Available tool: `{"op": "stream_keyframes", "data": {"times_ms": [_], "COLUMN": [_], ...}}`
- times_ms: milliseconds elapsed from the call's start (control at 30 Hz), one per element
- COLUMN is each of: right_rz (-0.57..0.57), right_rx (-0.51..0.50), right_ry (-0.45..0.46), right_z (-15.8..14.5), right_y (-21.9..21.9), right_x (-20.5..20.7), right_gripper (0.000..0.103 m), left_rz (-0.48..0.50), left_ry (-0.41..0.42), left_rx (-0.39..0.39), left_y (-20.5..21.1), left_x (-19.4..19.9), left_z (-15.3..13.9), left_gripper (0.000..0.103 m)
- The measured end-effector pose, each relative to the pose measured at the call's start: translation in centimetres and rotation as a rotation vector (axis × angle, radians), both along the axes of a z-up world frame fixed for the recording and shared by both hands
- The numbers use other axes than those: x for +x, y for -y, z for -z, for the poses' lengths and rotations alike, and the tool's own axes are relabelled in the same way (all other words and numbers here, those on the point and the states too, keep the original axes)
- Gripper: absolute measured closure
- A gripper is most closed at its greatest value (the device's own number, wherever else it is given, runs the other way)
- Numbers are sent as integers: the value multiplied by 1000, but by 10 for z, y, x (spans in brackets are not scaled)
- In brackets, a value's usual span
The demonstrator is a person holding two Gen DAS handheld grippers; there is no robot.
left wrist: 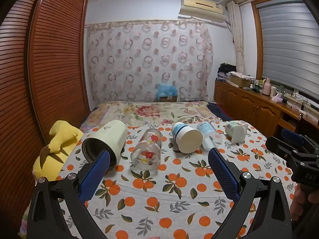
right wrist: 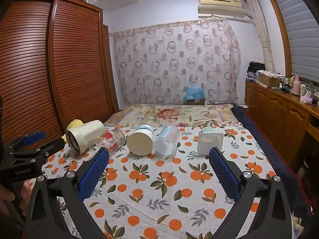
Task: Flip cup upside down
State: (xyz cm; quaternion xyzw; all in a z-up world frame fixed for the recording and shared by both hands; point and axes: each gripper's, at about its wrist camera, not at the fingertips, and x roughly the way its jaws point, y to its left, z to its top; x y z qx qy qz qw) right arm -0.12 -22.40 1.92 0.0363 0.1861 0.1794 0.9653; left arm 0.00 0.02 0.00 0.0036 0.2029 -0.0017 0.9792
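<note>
Several cups lie on their sides in a row on the orange-print cloth. From left: a cream tumbler, a clear glass with red flowers, a blue-and-white cup, a clear plastic cup and a white square-based cup. My left gripper is open and empty, short of the glass. My right gripper is open and empty, short of the plastic cup.
A yellow plush toy lies at the cloth's left edge. A slatted wooden wardrobe stands on the left, a wooden cabinet with clutter on the right. The bed runs back to a curtain and a blue box.
</note>
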Motion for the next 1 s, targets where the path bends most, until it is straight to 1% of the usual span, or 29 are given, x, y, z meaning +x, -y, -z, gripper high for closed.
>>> {"op": "stream_keyframes", "data": {"times_ms": [1000], "right_rz": [1], "right_rx": [-3], "right_ry": [7], "right_z": [0], "right_y": [0], "right_x": [0], "right_gripper": [2], "left_rz": [0], "left_ry": [4], "left_rx": [-1], "left_y": [0], "left_x": [0], "left_z": [0], "left_gripper": [8]}}
